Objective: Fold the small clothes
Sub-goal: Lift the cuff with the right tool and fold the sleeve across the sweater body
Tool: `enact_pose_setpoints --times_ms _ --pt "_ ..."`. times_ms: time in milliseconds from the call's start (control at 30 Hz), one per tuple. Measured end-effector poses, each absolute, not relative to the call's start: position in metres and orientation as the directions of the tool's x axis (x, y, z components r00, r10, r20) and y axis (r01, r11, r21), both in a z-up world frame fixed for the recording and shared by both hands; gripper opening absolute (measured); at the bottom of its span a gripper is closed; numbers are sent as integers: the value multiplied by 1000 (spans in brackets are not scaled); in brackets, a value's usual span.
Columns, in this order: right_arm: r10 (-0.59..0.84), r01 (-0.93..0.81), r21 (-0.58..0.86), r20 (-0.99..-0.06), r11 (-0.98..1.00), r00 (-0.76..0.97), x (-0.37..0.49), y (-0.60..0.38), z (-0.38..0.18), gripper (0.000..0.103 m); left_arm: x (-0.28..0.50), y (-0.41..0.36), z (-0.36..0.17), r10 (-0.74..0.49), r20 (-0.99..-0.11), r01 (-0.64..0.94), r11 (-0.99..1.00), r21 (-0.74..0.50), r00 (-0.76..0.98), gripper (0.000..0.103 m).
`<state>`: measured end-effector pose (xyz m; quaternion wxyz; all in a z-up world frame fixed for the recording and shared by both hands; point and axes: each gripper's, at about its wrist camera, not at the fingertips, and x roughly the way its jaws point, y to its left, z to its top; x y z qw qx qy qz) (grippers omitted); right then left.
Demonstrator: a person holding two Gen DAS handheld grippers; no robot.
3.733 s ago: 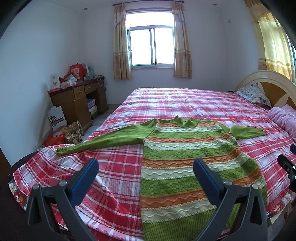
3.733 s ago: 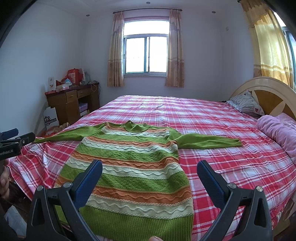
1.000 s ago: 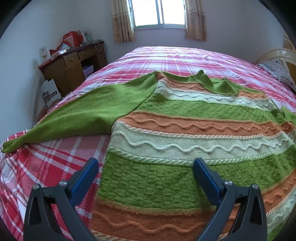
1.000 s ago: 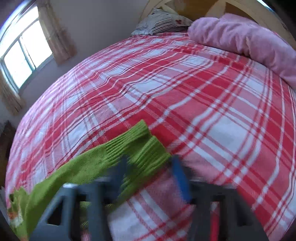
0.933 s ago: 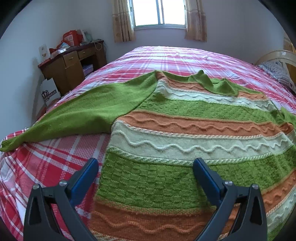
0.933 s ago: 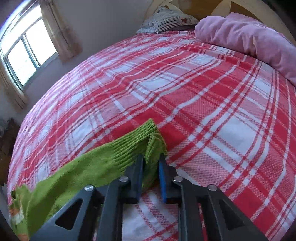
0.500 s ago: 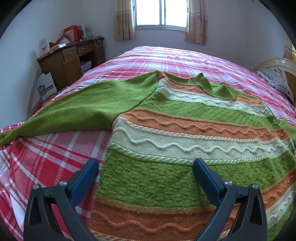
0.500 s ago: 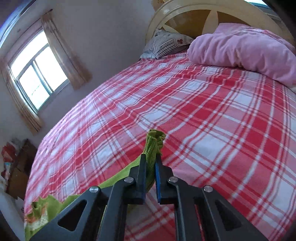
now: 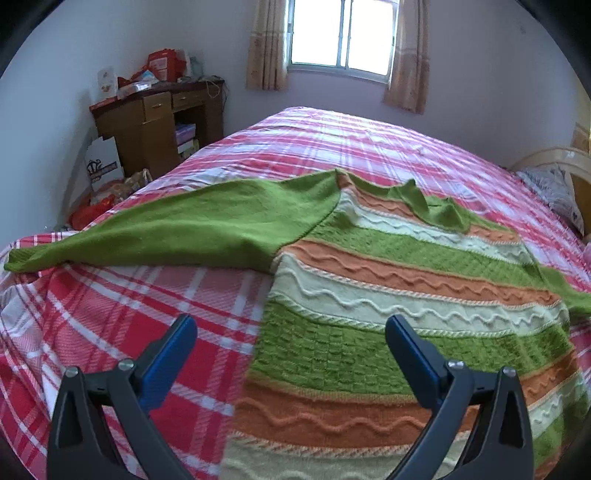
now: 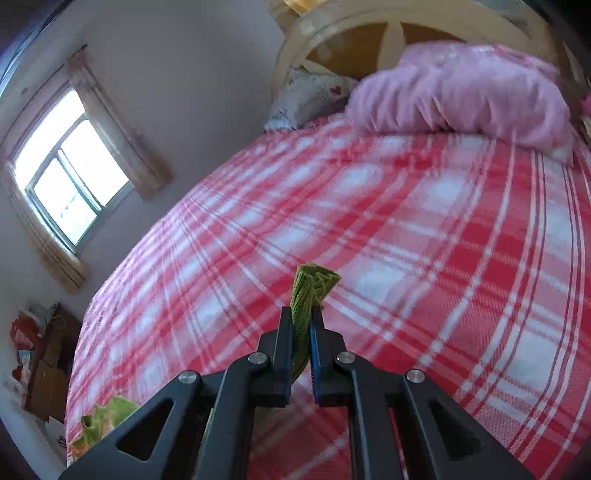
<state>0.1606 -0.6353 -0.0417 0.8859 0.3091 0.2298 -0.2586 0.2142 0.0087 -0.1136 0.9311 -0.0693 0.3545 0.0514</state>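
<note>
Now the green, orange and cream striped knitted sweater (image 9: 388,306) lies flat on the red and white checked bed cover (image 9: 110,306). Its long axis runs from the hem, near the camera, to the collar, which points toward the window (image 9: 341,35). One plain green sleeve (image 9: 192,229) stretches out to the left. The left gripper (image 9: 291,343) hovers above the hem with jaws wide apart. The right gripper (image 10: 300,343) is closed on the ribbed green cuff (image 10: 312,288), lifted above the cover
</note>
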Motion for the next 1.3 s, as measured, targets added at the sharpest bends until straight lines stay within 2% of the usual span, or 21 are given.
enact_pose_setpoints --times_ms 167,333,600,767,967,1300 --pt "-311 512 386 -475 767 823 192 -593 28 7 205 7 -112 21 -658 -122 987 -108 753 103" --pt "-235 360 291 -386 886 892 231 -513 101 7 199 7 -114 5 -659 -102 989 -110 752 103" --pt "-53 80 74 -316 994 947 277 -354 155 7 193 21 -109 4 -650 -109 987 -122 760 103" --pt "67 -87 -48 -327 995 943 293 -260 148 7 190 29 -111 2 -649 -119 983 -137 761 103" --pt "186 -256 -135 -390 957 902 303 -165 110 7 188 39 -117 8 -657 -131 982 -138 754 103" --pt "301 -432 -118 -556 894 775 321 -61 -8 7 186 53 -126 20 -671 -155 978 -141 741 103"
